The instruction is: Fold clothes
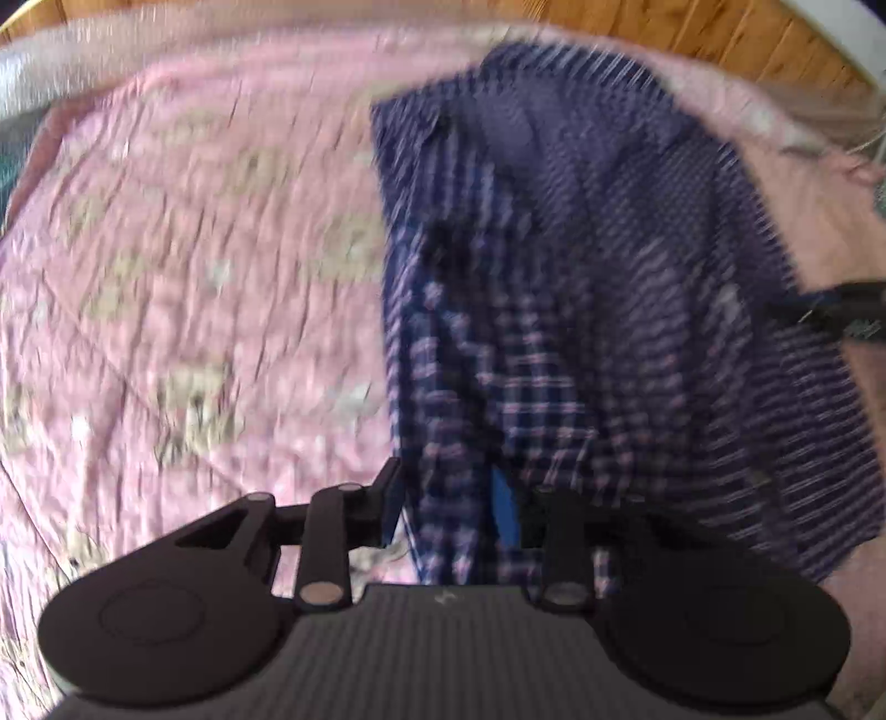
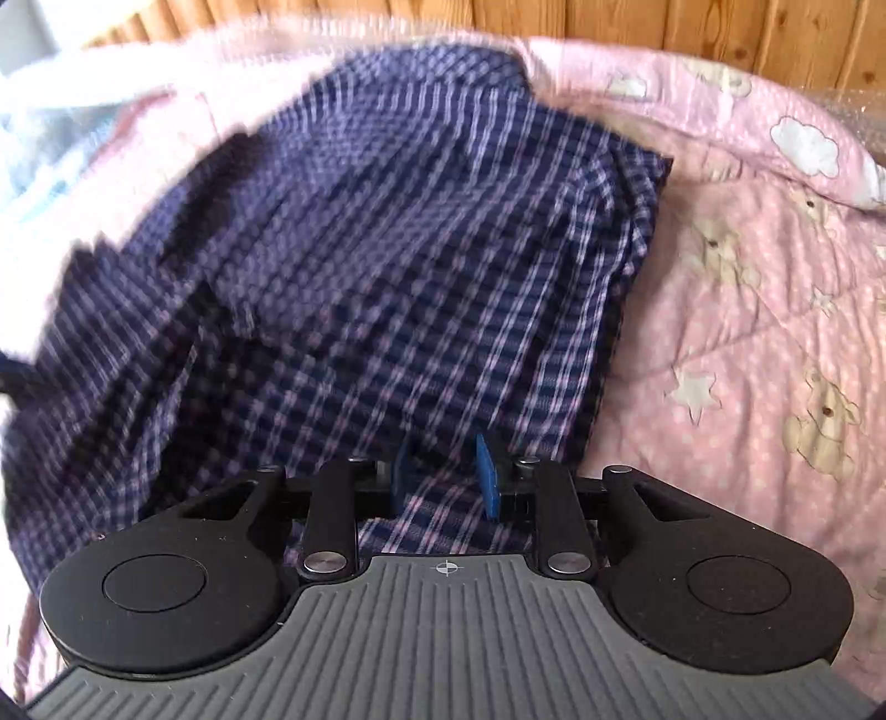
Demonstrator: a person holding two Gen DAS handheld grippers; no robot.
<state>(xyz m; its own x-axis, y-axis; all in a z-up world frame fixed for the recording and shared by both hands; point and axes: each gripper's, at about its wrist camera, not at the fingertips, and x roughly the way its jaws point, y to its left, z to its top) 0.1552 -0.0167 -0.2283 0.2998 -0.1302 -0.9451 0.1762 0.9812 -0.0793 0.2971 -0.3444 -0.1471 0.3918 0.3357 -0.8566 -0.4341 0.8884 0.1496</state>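
Plaid cloth fills the space between the right gripper's (image 2: pixel 443 471) 2 blue pads (image 2: pixel 487 476), which stand a little apart with a hem of the shirt (image 2: pixel 387 266) running through them; whether they pinch it I cannot tell, since the gap looks wider than the cloth. In the left wrist view, the left gripper (image 1: pixel 454 498) sits at the shirt's near edge: 1 blue pad (image 1: pixel 504 509) shows against the fabric, the other finger lies over the quilt (image 1: pixel 194 249), and blur hides whether cloth is caught, so its state is also unclear.

That shirt, navy with pale checks, lies rumpled on a pink quilt printed with bears and stars, on a bed backed by wood panelling (image 2: pixel 720 33). Its long axis runs away from both grippers toward the far edge of the bed, where the collar end seems to be. From the left gripper the shirt spreads ahead and to the right; from the right gripper it spreads ahead and to the left. Both sit at the near hem, about equally close, so the shirt lies between them.

Judging by this, a lengthwise fold toward the far edge looks likely, needing both corners firmly held.
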